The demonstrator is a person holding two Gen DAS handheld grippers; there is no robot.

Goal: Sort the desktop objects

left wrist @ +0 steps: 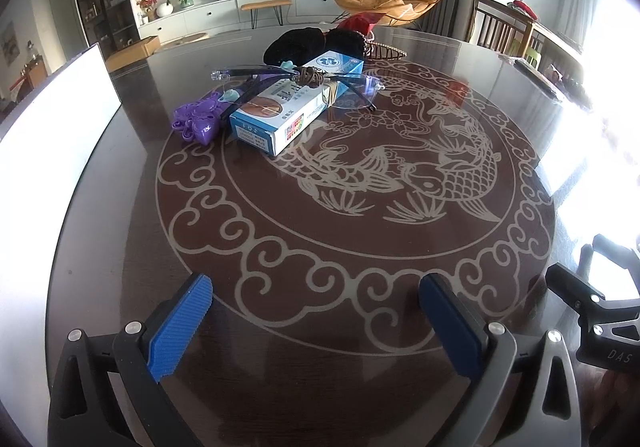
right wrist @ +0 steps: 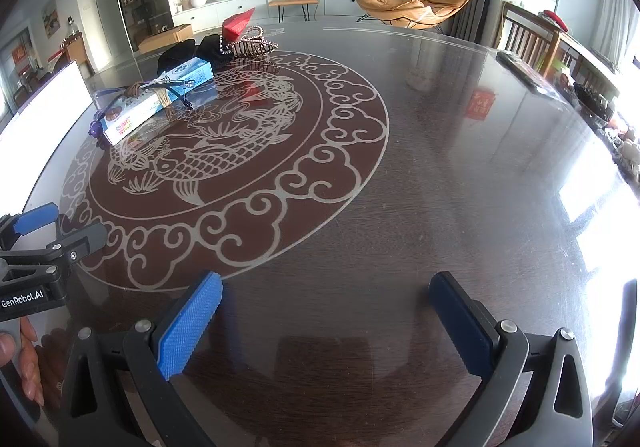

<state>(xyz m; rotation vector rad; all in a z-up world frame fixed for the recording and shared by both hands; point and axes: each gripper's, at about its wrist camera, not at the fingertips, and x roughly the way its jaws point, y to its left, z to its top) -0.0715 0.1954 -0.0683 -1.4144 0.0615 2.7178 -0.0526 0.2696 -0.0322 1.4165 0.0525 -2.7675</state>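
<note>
Dark bench [left wrist: 520, 119] is carrying a far-left blue box [left wrist: 296, 103] under glasses [left wrist: 352, 91]; both grippers' jaws, left gripper [left wrist: 316, 321] and right gripper [right wrist: 326, 321], are gaping apart, holding nothing.

"GenRobot.AI" on the left gripper [right wrist: 30, 247]; "DAS" on the right gripper [left wrist: 600, 311].

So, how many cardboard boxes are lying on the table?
1. The blue-and-white box lies at the far left of the fish pattern, beside the purple toy, with the eyeglasses resting on it. Another could be hidden behind the black cloth.
</note>
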